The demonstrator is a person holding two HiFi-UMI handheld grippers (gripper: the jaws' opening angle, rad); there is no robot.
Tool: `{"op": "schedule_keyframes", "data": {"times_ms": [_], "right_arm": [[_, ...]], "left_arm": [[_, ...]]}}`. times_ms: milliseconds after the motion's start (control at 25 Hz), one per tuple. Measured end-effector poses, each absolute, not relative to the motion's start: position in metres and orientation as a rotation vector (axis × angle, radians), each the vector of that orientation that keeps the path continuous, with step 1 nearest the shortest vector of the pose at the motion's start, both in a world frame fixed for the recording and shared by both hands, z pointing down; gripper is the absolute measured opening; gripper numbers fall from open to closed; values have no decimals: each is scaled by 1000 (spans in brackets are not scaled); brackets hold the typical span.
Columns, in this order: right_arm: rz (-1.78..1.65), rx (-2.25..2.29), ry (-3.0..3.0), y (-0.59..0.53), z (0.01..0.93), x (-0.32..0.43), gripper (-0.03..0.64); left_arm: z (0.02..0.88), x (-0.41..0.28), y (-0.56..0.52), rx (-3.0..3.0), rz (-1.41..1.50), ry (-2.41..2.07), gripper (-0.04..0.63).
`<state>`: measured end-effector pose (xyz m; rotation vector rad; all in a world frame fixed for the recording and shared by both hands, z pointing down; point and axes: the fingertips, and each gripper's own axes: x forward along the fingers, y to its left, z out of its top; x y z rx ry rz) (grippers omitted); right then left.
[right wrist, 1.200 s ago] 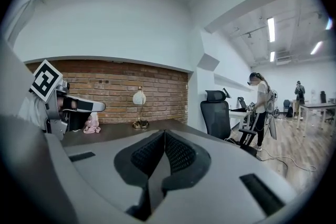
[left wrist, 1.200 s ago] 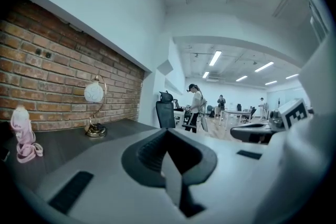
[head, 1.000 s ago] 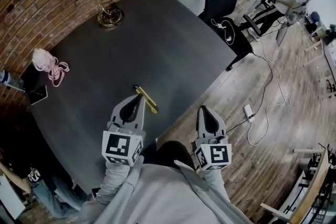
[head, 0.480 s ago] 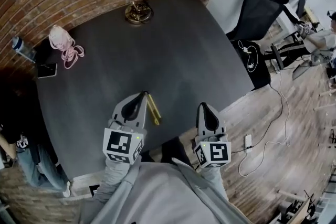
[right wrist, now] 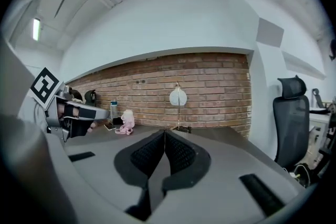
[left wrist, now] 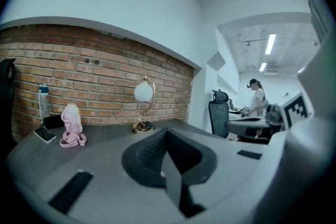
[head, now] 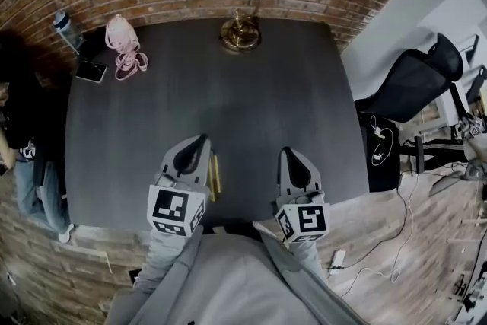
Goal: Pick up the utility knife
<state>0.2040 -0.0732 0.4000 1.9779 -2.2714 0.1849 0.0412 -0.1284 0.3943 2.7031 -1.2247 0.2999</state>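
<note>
The yellow utility knife [head: 214, 176] lies on the dark table [head: 251, 103] near its front edge, pointing away from me. My left gripper [head: 199, 141] hangs just left of the knife with its tip past the knife's far end, and its jaws are shut and empty. About a hand's width right of the knife, my right gripper [head: 287, 151] is shut too, with nothing held. In the left gripper view the left gripper [left wrist: 167, 134] points level over the table, and the knife is not seen. The right gripper [right wrist: 165, 136] shows its pads pressed together.
At the table's far edge, by the brick wall, stand a brass lamp [head: 242, 11], a pink bundle [head: 122, 42], a phone [head: 93, 71] and a bottle [head: 67, 28]. A person [head: 23, 141] stands at the left. A black office chair [head: 415, 84] and cables are at the right.
The head view has swung round until the table lies square in front. Both grippers swung with it, and the knife went from ahead of the left gripper's tip to alongside it.
</note>
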Motion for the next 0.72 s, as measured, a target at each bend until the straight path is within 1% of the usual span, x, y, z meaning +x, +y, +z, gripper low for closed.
{"op": "schedule_keyframes", "data": {"times_ms": [360, 720], "right_arm": [[202, 1726, -2453, -104, 405, 189, 18], [197, 1615, -2508, -120, 405, 161, 18]], "left_arm": [[398, 18, -128, 2538, 314, -1479, 18], [402, -9, -127, 2472, 323, -1555, 18]]}}
